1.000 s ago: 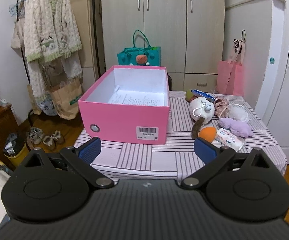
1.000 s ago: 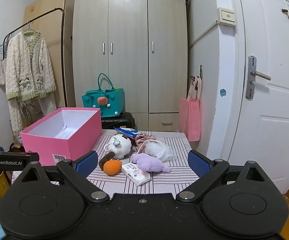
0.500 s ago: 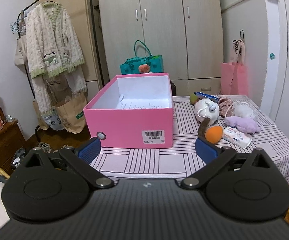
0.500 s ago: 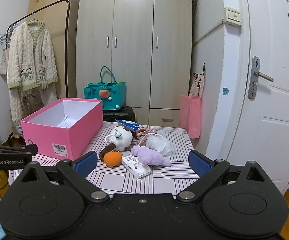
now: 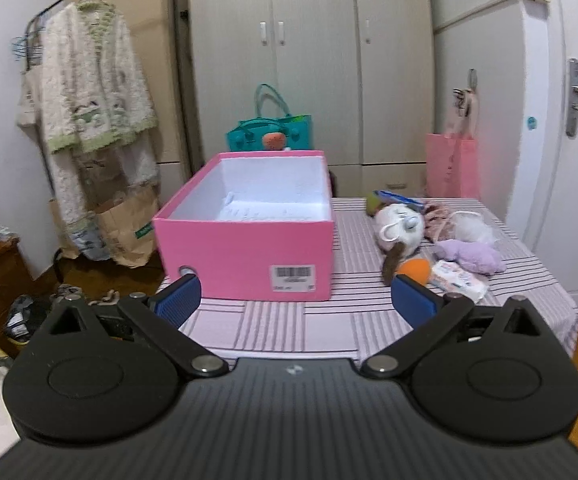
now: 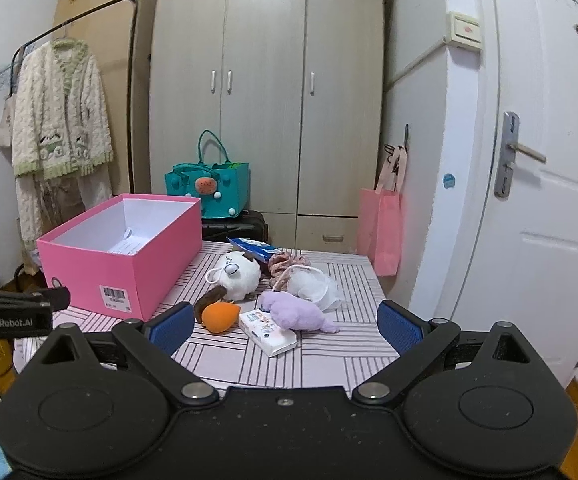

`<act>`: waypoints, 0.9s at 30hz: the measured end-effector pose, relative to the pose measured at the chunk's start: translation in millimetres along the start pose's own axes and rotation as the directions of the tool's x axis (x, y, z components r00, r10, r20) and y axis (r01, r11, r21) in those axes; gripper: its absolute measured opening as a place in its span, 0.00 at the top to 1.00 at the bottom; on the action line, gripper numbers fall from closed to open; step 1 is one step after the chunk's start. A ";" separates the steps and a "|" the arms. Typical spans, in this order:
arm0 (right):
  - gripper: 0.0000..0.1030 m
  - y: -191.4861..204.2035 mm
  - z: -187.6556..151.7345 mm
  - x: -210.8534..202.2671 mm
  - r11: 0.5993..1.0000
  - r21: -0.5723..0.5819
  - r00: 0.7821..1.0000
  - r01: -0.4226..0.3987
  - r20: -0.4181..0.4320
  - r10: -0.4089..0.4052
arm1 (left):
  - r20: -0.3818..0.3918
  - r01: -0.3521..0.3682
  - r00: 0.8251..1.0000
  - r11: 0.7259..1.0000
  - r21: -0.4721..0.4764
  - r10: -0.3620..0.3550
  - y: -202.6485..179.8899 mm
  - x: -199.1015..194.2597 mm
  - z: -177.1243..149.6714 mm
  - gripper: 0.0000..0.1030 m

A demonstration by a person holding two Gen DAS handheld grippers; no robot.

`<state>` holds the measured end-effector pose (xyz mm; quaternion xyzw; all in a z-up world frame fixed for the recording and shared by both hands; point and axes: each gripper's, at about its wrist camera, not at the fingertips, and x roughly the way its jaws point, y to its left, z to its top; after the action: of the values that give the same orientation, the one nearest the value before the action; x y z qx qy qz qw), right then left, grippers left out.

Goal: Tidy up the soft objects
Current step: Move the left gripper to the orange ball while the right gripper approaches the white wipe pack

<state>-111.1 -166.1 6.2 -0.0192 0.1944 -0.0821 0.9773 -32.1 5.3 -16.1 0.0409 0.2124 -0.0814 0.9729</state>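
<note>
a table with a pink striped cloth (image 6: 329, 356) holds an open pink cardboard box (image 6: 129, 276), a white plush toy (image 6: 241, 274), an orange soft ball (image 6: 219, 317), a fluffy purple toy (image 6: 295, 314) and a small tissue pack (image 6: 267, 332).

Home bedroom, wardrobe (image 6: 267, 92), cardigan (image 6: 59, 108) on clothes rail

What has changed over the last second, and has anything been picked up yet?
Only the views shifted: both grippers were tilted up a little, so the table sits lower in frame. Nothing was picked up. The left gripper and right gripper stay open and empty. The pink box and the toys, including the white plush, have not moved.
</note>
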 end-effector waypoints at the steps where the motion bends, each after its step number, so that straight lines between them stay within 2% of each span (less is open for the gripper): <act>1: 0.03 -1.0 2.7 -0.5 1.000 -0.015 1.000 -0.007 0.002 0.007 | -0.001 0.036 0.999 0.999 0.021 -0.036 -1.4 0.9 2.6 0.00; 5: 0.03 -7.0 8.6 0.3 0.998 -0.040 0.999 -0.043 0.021 0.044 | -0.041 0.184 0.982 0.981 0.052 -0.183 -3.4 9.5 13.7 0.00; 7: 0.03 -11.5 5.5 5.2 0.996 -0.048 0.997 -0.069 0.026 0.070 | -0.048 0.229 0.973 0.972 0.056 -0.226 -5.8 16.7 18.1 0.00; 12: 0.03 -23.0 -12.4 30.0 0.991 -0.058 0.992 -0.117 0.030 0.119 | -0.036 0.244 0.970 0.960 0.136 -0.242 -23.9 37.5 22.6 0.00; 15: 0.04 -30.1 -22.2 51.9 0.986 -0.040 0.987 -0.161 0.000 0.161 | -0.077 0.315 0.948 0.941 0.127 -0.307 -30.9 57.4 22.6 0.02; 19: 0.04 -35.2 -32.0 76.7 0.978 -0.045 0.979 -0.202 -0.020 0.201 | -0.116 0.356 0.932 0.929 0.104 -0.345 -39.0 84.3 19.6 0.03; 21: 0.04 -39.2 -35.3 89.2 0.974 -0.027 0.974 -0.225 -0.028 0.225 | -0.144 0.386 0.917 0.918 0.089 -0.372 -43.4 100.2 17.3 0.04; 23: 0.06 -46.6 -38.1 104.1 0.963 0.024 0.962 -0.267 -0.048 0.268 | -0.162 0.404 0.907 0.910 0.087 -0.388 -48.4 111.7 13.7 0.09; 25: 0.08 -50.5 -41.2 117.9 0.957 0.050 0.955 -0.287 -0.064 0.290 | -0.178 0.424 0.898 0.900 0.101 -0.403 -55.4 125.5 8.5 0.20; 26: 0.09 -51.0 -43.0 124.7 0.955 0.055 0.953 -0.292 -0.071 0.295 | -0.179 0.429 0.896 0.896 0.113 -0.406 -58.4 129.5 5.8 0.27; 27: 0.10 -52.3 -45.4 131.6 0.953 0.059 0.950 -0.297 -0.079 0.301 | -0.176 0.430 0.897 0.893 0.133 -0.406 -62.8 133.2 2.3 0.28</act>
<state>-16.7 -240.0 -81.8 0.0368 0.2354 0.0616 0.9692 77.2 -75.5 -72.7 0.0818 0.2781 -0.3036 0.9077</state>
